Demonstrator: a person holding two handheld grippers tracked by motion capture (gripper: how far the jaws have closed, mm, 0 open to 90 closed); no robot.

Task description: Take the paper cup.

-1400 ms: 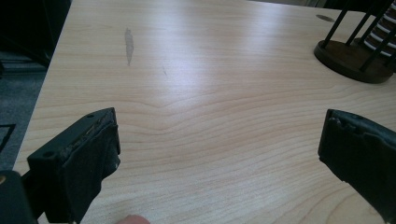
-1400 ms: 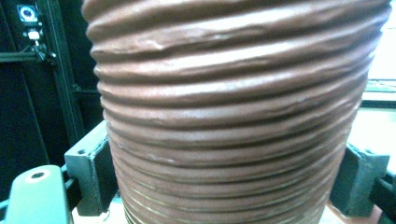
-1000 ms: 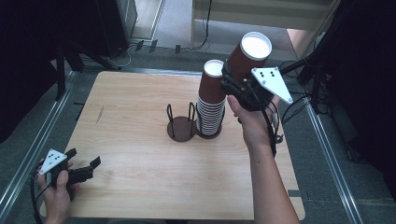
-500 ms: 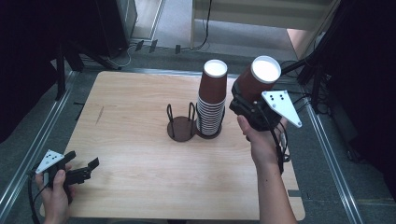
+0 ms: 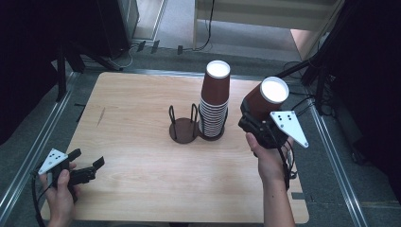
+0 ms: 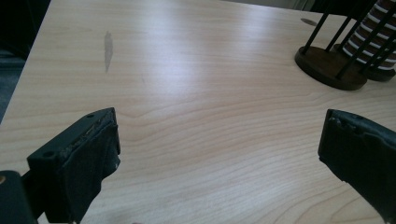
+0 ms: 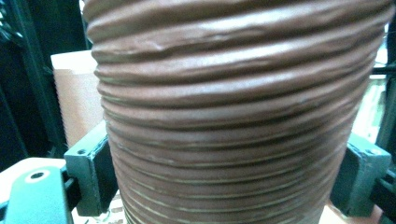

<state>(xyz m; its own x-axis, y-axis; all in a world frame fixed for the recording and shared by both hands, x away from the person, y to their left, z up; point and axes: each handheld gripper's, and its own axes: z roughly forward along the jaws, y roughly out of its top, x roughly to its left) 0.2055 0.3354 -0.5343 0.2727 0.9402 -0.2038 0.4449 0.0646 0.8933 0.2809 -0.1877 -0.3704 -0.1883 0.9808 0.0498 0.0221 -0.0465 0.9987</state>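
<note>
The brown ribbed paper cup (image 5: 263, 98), upside down, is clamped in the right hand-held gripper (image 5: 255, 124), just right of the tall brown cup stack (image 5: 213, 103). Squeezed too hard, it might crumple or slip.

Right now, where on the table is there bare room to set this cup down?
Free: the wide table left of the empty holder, and the front strip between both hands. Crowded: around the cup stack, close beside the held cup in the right gripper.
</note>
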